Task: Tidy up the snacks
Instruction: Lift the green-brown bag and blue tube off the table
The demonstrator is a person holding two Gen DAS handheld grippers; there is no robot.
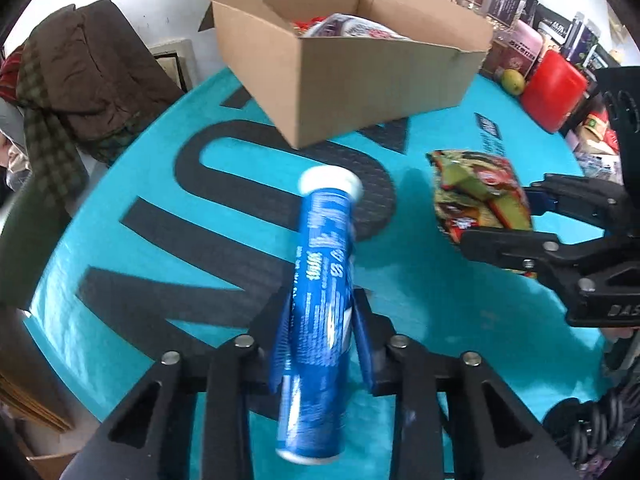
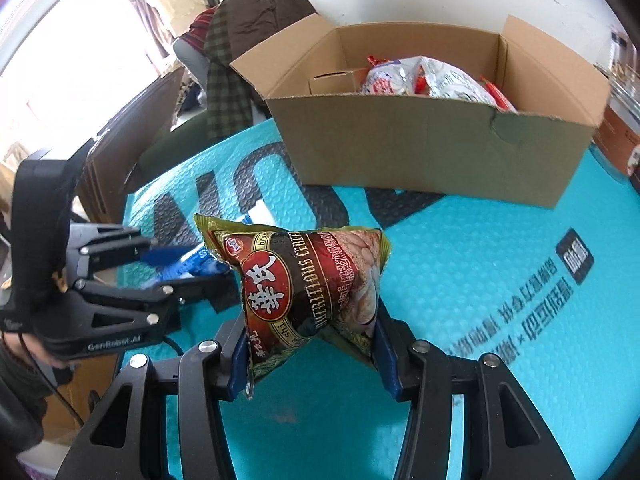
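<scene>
Left of the open brown cardboard box (image 1: 352, 80), my left claw (image 1: 320, 344) pinched a blue cylindrical plastic tube with a white cap (image 1: 320, 300), raised above the teal mat with black letters (image 1: 120, 208), cap toward the box. To its right, my right claw (image 2: 312, 352) squeezed a green-and-red crinkled cereal packet (image 2: 304, 296) by its lower end, near the box's front wall. Only the right wrist view showed the silver snack bags (image 2: 432, 76) and small carton (image 2: 336, 80) deep inside the box. Both claws pointed boxward.

Bright daylight, window glare upper left, motion blur, fisheye-warped edges.
</scene>
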